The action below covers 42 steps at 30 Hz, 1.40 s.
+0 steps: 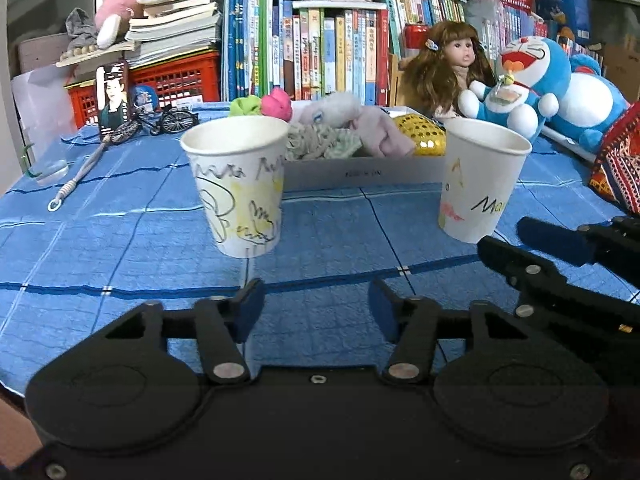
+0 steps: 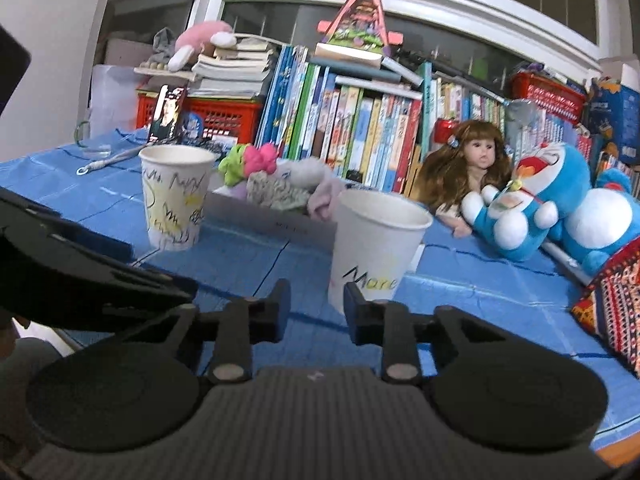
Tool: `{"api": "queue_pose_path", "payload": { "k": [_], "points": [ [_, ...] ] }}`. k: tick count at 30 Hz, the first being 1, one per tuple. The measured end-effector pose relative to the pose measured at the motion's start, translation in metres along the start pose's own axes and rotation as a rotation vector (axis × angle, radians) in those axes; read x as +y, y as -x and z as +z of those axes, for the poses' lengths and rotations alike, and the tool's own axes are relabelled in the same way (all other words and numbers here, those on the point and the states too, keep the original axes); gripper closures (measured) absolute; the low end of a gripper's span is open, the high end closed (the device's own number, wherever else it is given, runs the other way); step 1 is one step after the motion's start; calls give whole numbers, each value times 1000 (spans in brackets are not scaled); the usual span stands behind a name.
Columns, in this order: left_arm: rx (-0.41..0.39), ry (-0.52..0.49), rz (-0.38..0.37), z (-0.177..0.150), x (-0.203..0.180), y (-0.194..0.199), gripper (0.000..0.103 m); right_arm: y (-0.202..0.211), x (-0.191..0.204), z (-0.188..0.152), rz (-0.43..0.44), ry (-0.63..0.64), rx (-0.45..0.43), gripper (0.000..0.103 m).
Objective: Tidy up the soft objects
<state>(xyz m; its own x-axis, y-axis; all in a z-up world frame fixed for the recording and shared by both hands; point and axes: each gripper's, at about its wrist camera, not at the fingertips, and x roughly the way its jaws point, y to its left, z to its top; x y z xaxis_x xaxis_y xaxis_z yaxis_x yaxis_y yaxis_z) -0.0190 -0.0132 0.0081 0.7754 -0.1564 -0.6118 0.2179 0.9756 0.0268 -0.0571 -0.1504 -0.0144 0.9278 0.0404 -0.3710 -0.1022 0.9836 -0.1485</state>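
Note:
A shallow white box point(image 1: 360, 174) on the blue table holds several soft things: a grey-green scrunchie point(image 1: 320, 142), a lilac cloth point(image 1: 384, 132), a pink and green scrunchie point(image 1: 264, 105) and a gold sequin pouch point(image 1: 424, 134). The box also shows in the right wrist view point(image 2: 272, 216). Two scribbled paper cups stand in front of it, one left point(image 1: 240, 184) point(image 2: 176, 196) and one right point(image 1: 480, 180) point(image 2: 376, 244). My left gripper point(image 1: 316, 308) is open and empty, low over the cloth. My right gripper point(image 2: 316, 308) is open and empty, just before the right cup.
A doll point(image 1: 448, 68) and a blue Doraemon plush point(image 1: 532, 84) lean at the back right. A patterned cushion point(image 1: 620, 164) lies at the right edge. Books point(image 1: 320, 48), red crates point(image 1: 176, 76), a toy bicycle point(image 1: 160, 120) and a phone point(image 1: 114, 96) line the back.

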Motion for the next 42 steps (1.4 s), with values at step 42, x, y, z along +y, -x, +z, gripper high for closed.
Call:
{"api": "queue_pose_path", "payload": {
  "k": [42],
  "points": [
    [74,32,11,8,-9,-24,81,-36,-6,-2,83,-103,205,84]
  ]
}}
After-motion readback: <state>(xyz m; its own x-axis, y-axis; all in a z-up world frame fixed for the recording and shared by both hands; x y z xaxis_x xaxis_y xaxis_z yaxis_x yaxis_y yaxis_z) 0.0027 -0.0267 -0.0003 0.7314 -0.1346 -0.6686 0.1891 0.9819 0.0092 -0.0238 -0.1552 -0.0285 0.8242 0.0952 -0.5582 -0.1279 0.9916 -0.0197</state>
